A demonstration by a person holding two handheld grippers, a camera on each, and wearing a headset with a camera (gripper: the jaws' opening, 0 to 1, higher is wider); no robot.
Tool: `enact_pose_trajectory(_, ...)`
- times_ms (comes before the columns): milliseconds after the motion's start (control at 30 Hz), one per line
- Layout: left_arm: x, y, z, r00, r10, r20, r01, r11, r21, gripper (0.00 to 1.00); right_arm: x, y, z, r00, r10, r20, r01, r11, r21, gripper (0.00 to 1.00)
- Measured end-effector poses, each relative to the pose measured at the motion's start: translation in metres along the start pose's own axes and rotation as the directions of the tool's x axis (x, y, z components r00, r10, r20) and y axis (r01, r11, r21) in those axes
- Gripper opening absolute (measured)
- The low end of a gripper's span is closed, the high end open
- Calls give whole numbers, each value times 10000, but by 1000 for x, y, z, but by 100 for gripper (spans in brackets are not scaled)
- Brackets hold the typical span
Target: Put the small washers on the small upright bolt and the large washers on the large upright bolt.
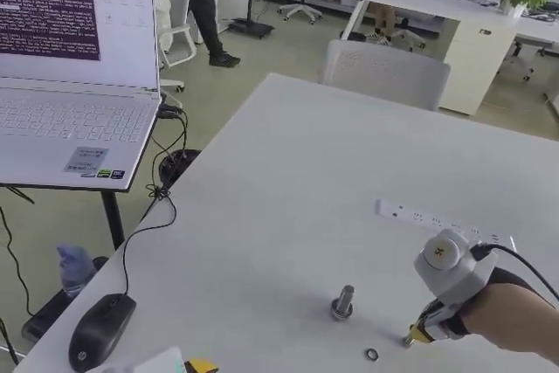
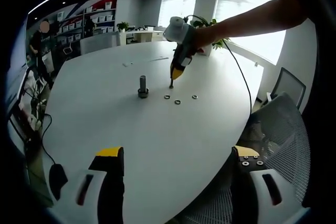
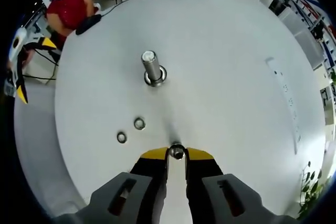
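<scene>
Metal piece (image 3: 177, 151) — in right tool (image 3: 177, 156)

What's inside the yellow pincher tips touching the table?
A round metal washer sits pinched between the tips of the right gripper, low against the white table. The tips cover its side edges, and its underside is hidden.

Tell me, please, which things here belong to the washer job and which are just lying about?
Job: upright bolt, loose washers, right tongs closed on a small round metal piece.
Lying about: laptop, mouse, power strip, bottle.
</scene>
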State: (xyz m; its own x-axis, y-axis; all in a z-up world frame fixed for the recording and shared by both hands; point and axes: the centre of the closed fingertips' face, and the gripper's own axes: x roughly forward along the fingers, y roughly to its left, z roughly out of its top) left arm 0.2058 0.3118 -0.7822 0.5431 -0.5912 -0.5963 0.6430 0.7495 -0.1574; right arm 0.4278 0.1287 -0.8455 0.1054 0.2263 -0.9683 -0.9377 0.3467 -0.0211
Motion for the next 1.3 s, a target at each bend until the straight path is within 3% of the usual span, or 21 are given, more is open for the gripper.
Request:
enact_pose_trajectory(867, 4, 4, -4, 9999, -57, -102, 55, 9999, -146, 83, 28, -8, -7, 9994, 3, -356, -3, 10000, -18, 13)
enact_pose_trajectory(1300, 3, 3, -1, 9999, -104, -76, 103, 9999, -95, 83, 29, -5, -7, 9995, -54, -318, 53, 10000, -20, 13)
